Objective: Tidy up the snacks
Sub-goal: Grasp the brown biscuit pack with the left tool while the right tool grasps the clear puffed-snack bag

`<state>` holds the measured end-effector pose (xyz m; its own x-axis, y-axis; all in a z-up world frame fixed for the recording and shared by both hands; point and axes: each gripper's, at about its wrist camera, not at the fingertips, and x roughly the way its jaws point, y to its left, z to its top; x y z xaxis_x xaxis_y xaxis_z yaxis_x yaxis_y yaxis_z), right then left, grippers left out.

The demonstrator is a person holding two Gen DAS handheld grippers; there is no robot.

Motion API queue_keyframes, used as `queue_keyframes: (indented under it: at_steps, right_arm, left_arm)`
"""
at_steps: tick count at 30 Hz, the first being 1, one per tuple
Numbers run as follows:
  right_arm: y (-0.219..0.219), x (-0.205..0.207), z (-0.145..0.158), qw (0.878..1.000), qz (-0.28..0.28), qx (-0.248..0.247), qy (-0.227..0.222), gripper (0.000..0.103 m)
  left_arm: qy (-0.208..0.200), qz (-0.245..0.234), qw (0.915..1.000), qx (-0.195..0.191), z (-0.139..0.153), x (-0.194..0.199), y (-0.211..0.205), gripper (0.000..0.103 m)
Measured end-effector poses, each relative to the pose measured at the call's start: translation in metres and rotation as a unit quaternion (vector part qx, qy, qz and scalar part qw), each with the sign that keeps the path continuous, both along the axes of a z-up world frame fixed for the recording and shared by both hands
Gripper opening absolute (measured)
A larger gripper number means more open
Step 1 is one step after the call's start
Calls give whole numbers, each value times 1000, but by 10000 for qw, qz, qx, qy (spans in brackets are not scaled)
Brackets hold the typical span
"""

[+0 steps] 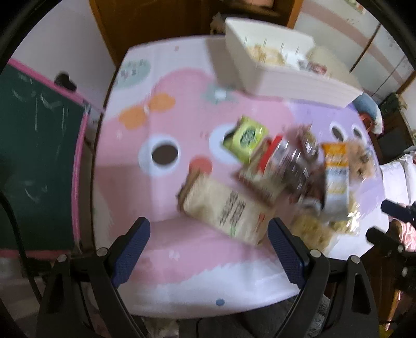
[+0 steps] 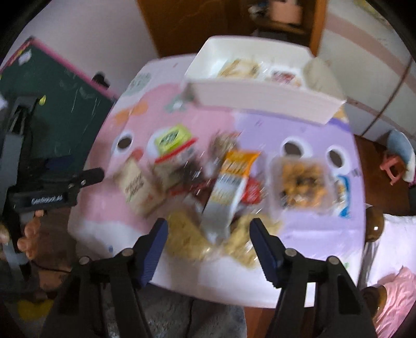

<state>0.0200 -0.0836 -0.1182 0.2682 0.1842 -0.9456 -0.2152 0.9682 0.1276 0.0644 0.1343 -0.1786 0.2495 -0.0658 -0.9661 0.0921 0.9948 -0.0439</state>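
Both views are motion-blurred. A pile of snack packs lies on a pink and purple table (image 1: 182, 254). It includes a beige pack (image 1: 226, 208), a green box (image 1: 247, 137), an orange and white pouch (image 1: 335, 176) and a clear tub of snacks (image 2: 301, 182). A white bin (image 1: 275, 67) with a few snacks inside stands at the table's far side, also in the right wrist view (image 2: 260, 96). My left gripper (image 1: 208, 241) is open and empty, just short of the beige pack. My right gripper (image 2: 208, 234) is open and empty, over the near end of the orange pouch (image 2: 228, 187).
A green chalkboard with a pink frame (image 1: 39, 156) stands left of the table. A wooden door (image 1: 161, 20) is behind the table. A small pink stool (image 2: 392, 166) stands on the floor at the right. The left gripper's body (image 2: 52, 192) shows at the left in the right wrist view.
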Motion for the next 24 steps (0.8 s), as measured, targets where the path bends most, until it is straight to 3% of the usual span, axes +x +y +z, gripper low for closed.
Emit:
queue_keyframes:
  at_steps: [10,23,24]
  right_arm:
    - [30,-18,-60,9966,590,233,520,65]
    - [66,-11,-98,9905,1222,-499,385,65]
    - [66,-11,-99,9902,1241,-503,395,60]
  left_arm:
    - [468,325,9983,-155,-37,-6,5,91]
    - [797,994,9906,-495,-58,13,11,91]
    - [798,1026,9903,-497,-59,15,10,91]
